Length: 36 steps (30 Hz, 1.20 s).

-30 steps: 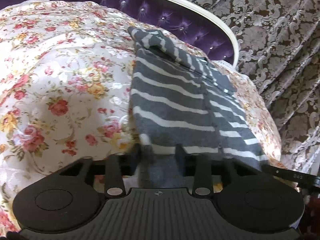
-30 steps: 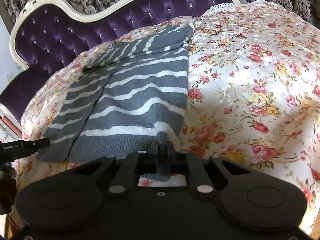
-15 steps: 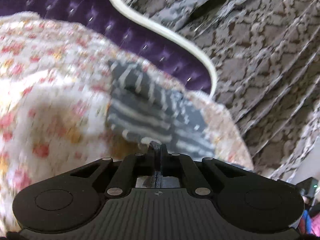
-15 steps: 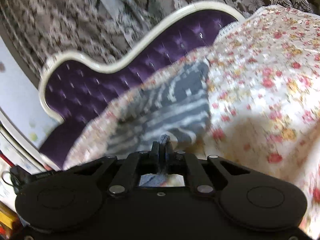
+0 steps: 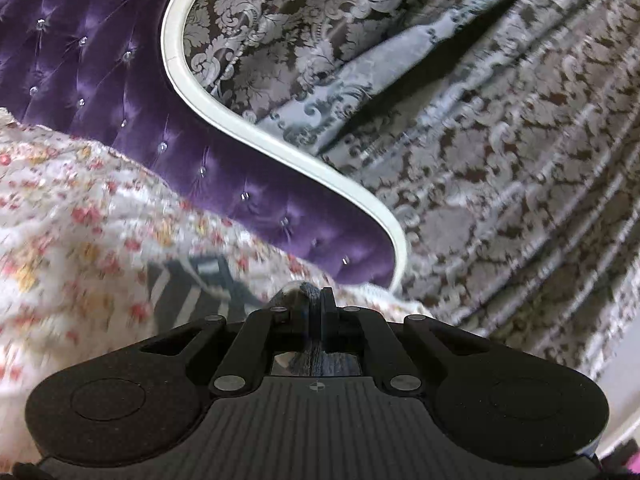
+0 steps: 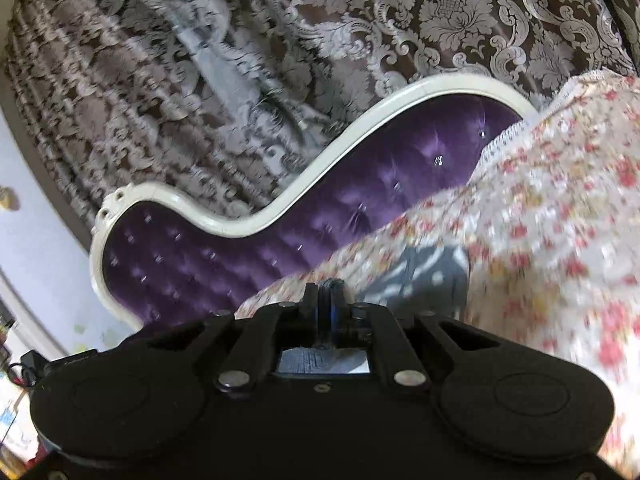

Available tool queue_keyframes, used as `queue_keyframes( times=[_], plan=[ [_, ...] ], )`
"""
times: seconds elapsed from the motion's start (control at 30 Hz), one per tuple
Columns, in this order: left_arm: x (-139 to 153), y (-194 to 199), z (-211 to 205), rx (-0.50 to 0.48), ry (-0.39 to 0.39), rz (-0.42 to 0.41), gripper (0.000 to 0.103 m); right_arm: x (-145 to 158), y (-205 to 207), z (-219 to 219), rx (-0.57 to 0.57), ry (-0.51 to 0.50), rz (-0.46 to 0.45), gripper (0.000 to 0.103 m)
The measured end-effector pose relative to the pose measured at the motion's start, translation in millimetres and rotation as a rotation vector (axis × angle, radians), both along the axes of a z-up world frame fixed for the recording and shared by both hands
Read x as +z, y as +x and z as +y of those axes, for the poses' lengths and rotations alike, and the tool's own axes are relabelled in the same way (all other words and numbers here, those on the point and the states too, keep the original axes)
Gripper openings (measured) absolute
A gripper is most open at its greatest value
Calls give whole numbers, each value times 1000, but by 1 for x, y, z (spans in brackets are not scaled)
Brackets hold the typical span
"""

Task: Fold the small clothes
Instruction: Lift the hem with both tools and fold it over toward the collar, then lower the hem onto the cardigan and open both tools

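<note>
From your left wrist camera, your left tool (image 5: pixel 316 300) is clenched on a fold of the grey striped sweater (image 5: pixel 188 292): a bunched edge of grey knit sticks up between its two black fingers (image 5: pixel 328 304), and more of the same knit shows through the small window in the tool body below them. The rest of the sweater lies just beyond and to the left of the fingertips, on the floral bedspread (image 5: pixel 80 240), its pale stripes smeared by blur. Behind the bed rises the purple tufted headboard (image 5: pixel 100 80) with its curved white frame (image 5: pixel 224 120), and to the right of that hangs the heavy brown-and-silver damask curtain (image 5: pixel 500 140).

From your right wrist camera, your right tool (image 6: pixel 328 296) is likewise clamped on the sweater (image 6: pixel 424 276): dark knit is pinched upright between the fingers (image 6: pixel 310 304), and grey fabric shows in the window beneath. The loose part of the garment sits just to the right of the fingertips, resting on the floral bedspread (image 6: pixel 560 220), which fills the right side of the view and is heavily blurred. The purple headboard (image 6: pixel 240 256) curves across the middle with its white frame (image 6: pixel 280 208) on top, the damask curtain (image 6: pixel 360 40) behind it. At the far left you can see a strip of pale wall (image 6: pixel 28 240); the small cluttered things at the lower left corner are too blurred to identify.
</note>
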<state>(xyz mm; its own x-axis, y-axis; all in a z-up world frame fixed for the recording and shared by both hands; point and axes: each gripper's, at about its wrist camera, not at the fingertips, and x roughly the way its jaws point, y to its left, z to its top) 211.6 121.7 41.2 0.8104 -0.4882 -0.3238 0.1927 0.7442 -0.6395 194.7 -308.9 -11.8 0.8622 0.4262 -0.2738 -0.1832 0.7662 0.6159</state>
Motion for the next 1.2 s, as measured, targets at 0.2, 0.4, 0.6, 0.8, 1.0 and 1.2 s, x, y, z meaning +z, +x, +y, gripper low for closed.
queue_keyframes(
  times=[0.2, 0.4, 0.6, 0.8, 1.0, 1.2],
  plan=[
    [-29, 69, -7, 48, 27, 44, 4, -23, 78, -1, -47, -33, 43, 12],
    [-76, 130, -10, 98, 65, 158, 4, -66, 149, -3, -66, -38, 160, 12],
    [-107, 158, -12, 139, 149, 233, 34, -93, 178, 2, -92, -121, 228, 21],
    [-92, 146, -7, 197, 205, 174, 62, -88, 172, -2, -132, -142, 184, 66],
    [-61, 114, -33, 118, 365, 68, 70, -65, 146, 19, -80, -310, 90, 66],
    [-76, 94, -75, -2, 554, 50, 70, -63, 119, 65, 44, -581, 29, 65]
  ],
)
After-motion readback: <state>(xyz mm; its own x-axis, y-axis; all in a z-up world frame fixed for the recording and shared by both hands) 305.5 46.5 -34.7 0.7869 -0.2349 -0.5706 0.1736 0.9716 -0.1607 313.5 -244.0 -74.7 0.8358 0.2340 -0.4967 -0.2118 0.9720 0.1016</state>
